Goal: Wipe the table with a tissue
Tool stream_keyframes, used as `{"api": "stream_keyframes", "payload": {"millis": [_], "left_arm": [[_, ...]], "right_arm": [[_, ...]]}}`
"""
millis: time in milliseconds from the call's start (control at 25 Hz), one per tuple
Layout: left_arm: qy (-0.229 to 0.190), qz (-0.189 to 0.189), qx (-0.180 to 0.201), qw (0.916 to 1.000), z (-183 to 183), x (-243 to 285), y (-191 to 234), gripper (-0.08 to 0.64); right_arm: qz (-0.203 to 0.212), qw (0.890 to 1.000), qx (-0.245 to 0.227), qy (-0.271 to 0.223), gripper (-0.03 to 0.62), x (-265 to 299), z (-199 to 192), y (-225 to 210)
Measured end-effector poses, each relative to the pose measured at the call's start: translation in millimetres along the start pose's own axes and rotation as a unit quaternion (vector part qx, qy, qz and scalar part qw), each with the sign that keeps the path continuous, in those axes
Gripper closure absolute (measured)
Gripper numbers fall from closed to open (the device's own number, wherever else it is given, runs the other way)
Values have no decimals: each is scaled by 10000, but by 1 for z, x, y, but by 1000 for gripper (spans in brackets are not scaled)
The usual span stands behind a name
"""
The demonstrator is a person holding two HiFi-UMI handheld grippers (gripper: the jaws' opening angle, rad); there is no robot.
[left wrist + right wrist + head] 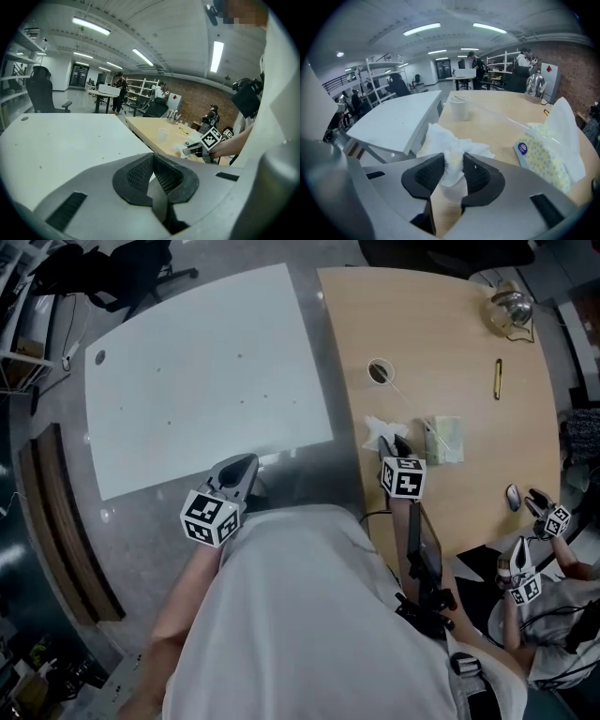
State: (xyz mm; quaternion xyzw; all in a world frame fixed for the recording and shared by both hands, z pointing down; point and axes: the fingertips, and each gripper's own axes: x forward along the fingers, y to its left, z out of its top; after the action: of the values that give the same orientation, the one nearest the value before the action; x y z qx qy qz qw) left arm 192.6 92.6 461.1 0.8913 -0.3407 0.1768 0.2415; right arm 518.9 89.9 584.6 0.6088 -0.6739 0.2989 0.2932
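1. While the right gripper pinches the crumpled tissue on the wooden table, beside the tissue pack, no wiping looks done yet.
2. Left gripper is closed and empty, off near the white table.
3. Whole wipe's left to do, I'd guess.

I see the wooden table on the right: crumpled tissue mid-frame, tissue pack just beside it, paper cup above, yellow pen and kettle upper right. White table upper left.
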Motion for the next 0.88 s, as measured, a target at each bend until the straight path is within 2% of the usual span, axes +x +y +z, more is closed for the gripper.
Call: {"api": "stream_keyframes", "payload": {"millis": [200, 400, 640, 880], "left_arm": [[-46, 77, 32, 10000, 3, -4, -1, 554], [-142, 178, 25, 9997, 4, -15, 1, 554], [-199, 308, -117, 9993, -5, -32, 14, 554], [-208, 243, -257, 9992, -17, -45, 30, 554]], "right_arm": [[721, 9966, 2, -406, 460, -8, 18, 47], [1339, 9884, -319, -647, 460, -1, 42, 98], [1686, 9817, -570, -683, 460, 6, 56, 139], [1670, 9817, -690, -602, 460, 13, 63, 158]]}}
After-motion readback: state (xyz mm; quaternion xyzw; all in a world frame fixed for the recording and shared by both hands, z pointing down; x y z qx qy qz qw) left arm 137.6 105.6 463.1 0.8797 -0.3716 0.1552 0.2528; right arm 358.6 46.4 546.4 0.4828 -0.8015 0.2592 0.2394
